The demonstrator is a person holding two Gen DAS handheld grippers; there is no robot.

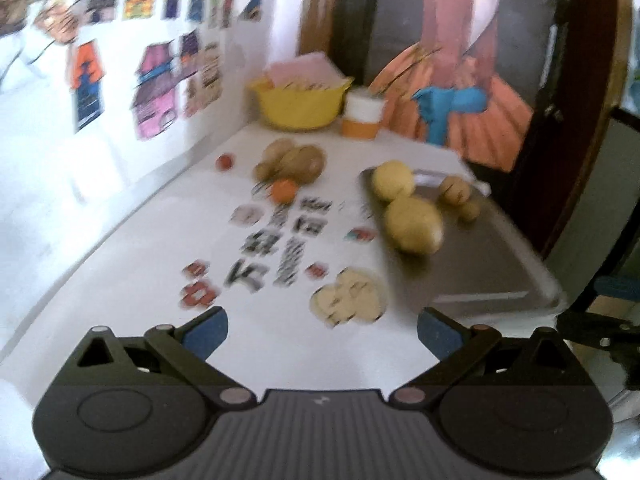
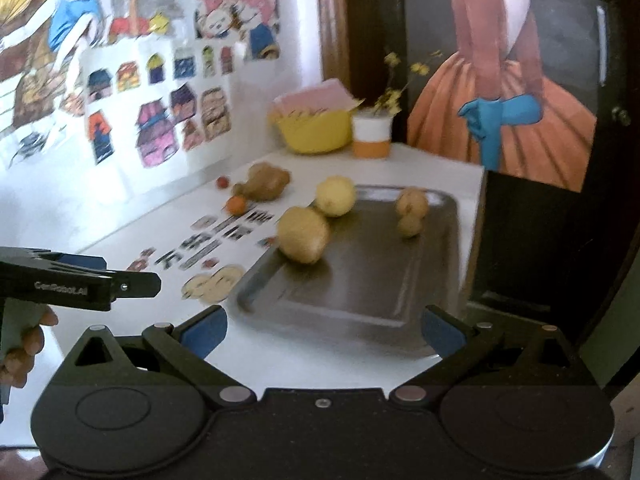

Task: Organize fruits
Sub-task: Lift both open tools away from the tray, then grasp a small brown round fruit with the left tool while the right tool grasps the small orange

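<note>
A grey metal tray [image 2: 360, 280] [image 1: 480, 264] lies on the white table. On it rest a yellow lemon [image 2: 335, 195] [image 1: 392, 180], a larger yellowish fruit [image 2: 303, 234] [image 1: 414, 224] at its left rim, and two small brown fruits [image 2: 411, 210] [image 1: 456, 194]. Off the tray, near the wall, lie a brown knobbly piece [image 2: 266, 182] [image 1: 294, 162], a small orange fruit [image 2: 237, 204] [image 1: 284, 190] and a tiny red one [image 2: 223, 182] [image 1: 225, 162]. My left gripper [image 1: 322, 330] is open over the table's near side. My right gripper [image 2: 324, 330] is open before the tray's near edge. Both hold nothing.
A yellow bowl [image 2: 316, 130] [image 1: 300, 106] and a white-and-orange cup [image 2: 371, 136] [image 1: 362, 114] stand at the back. Stickers [image 1: 276, 240] cover the tabletop. A wall with drawings runs on the left. A hand [image 2: 24, 344] holds the left gripper's body [image 2: 80, 284].
</note>
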